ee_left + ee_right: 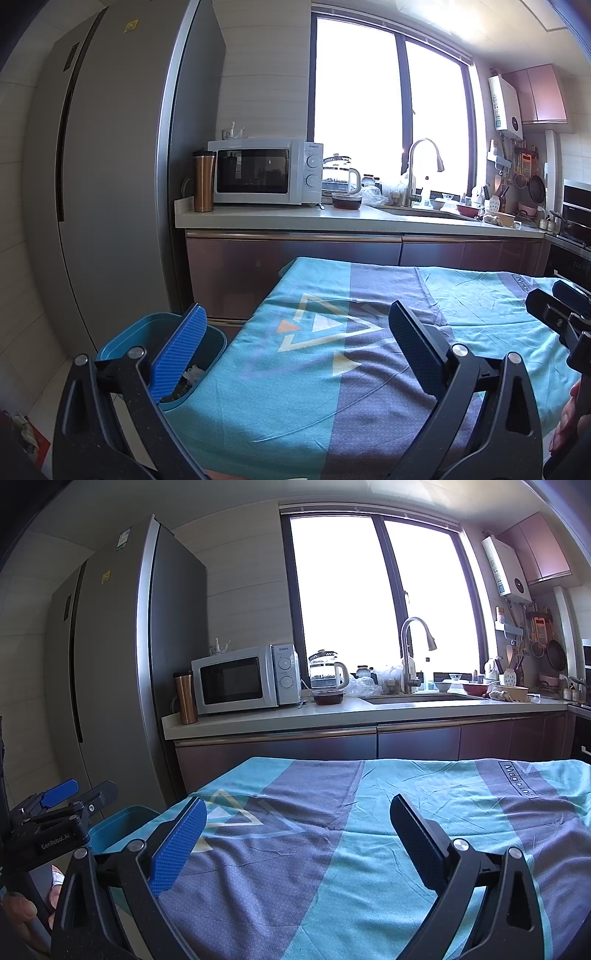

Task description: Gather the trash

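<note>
A blue bin stands on the floor at the table's left edge, with crumpled trash inside. It also shows in the right wrist view. My left gripper is open and empty above the table's left part, its left finger over the bin. My right gripper is open and empty above the cloth-covered table. No trash shows on the cloth. Each gripper is seen from the other's view: the right one, the left one.
A tall grey fridge stands left. The kitchen counter behind the table holds a microwave, a copper mug, a kettle, a bowl and a sink with a tap. An oven is at the right.
</note>
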`<act>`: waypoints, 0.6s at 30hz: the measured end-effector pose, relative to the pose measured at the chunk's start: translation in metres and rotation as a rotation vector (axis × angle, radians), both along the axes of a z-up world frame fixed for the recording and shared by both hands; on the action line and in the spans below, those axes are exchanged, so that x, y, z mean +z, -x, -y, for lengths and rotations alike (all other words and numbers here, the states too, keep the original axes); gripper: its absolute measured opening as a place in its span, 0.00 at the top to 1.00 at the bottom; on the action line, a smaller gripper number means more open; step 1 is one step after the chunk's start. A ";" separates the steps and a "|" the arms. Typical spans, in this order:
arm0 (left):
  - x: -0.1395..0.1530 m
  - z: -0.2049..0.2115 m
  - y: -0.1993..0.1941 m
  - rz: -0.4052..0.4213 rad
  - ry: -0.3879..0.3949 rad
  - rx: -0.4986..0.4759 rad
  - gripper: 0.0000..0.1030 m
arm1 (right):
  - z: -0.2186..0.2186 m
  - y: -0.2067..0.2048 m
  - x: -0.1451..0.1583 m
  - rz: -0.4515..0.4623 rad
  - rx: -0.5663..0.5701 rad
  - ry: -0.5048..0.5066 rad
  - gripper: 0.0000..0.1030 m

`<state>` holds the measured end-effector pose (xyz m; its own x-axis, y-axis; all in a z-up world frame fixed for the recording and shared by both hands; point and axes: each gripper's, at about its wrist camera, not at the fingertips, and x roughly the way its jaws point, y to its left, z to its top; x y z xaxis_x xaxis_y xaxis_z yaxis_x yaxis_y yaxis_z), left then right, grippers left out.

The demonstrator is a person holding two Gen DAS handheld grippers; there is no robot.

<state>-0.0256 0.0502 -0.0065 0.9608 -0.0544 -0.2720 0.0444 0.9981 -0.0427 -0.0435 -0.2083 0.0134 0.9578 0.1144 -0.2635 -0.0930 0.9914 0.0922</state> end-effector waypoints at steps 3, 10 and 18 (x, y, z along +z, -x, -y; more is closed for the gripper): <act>0.000 0.000 0.000 0.000 -0.001 0.000 0.06 | 0.000 0.000 0.000 -0.002 -0.001 -0.001 0.07; 0.000 0.000 0.000 0.002 -0.001 0.002 0.06 | -0.001 0.000 0.000 0.000 -0.003 -0.001 0.07; 0.000 0.000 0.000 0.002 -0.001 0.002 0.06 | -0.001 0.000 0.001 0.001 -0.005 0.000 0.07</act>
